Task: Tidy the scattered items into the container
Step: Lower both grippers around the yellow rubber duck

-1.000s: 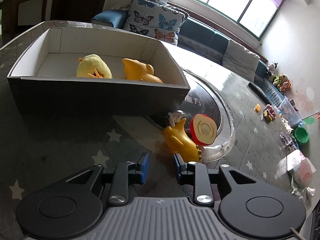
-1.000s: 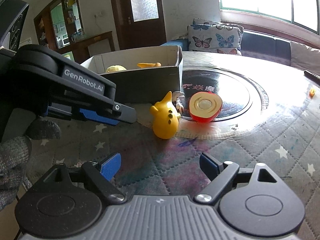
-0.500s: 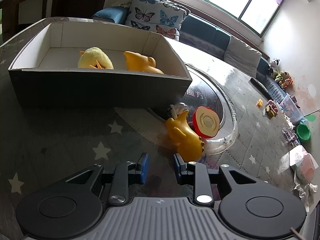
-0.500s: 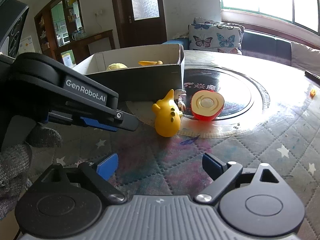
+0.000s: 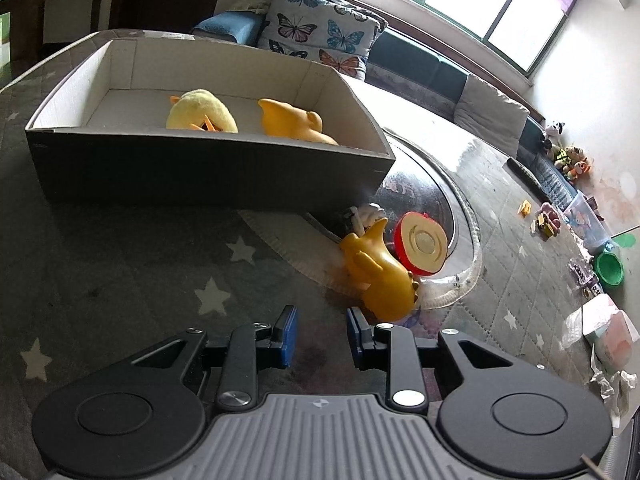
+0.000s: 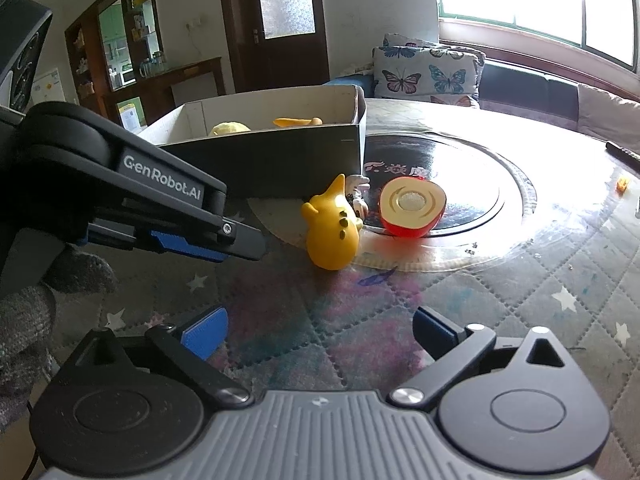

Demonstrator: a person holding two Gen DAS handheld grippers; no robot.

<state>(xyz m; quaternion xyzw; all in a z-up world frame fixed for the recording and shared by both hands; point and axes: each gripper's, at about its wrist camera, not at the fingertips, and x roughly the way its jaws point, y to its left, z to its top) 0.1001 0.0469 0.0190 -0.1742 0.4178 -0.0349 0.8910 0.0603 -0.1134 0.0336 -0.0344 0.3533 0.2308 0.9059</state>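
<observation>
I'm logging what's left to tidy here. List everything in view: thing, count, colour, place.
cardboard box: 1, dark outside, white inside, on the table
plush chick: 1, pale yellow, inside the box
orange rubber toy: 1, inside the box, beside the chick
yellow rubber toy: 1, on the table in front of the box
half apple toy: 1, red with cream face, on the glass turntable
small white toy: 1, behind the yellow toy, details unclear
butterfly cushions: 2, white, on the sofa
green bowl: 1, on the floor
left gripper: 1, black with blue pads, empty
right gripper: 1, jaws just widened, empty
gloved hand: 1, grey
</observation>
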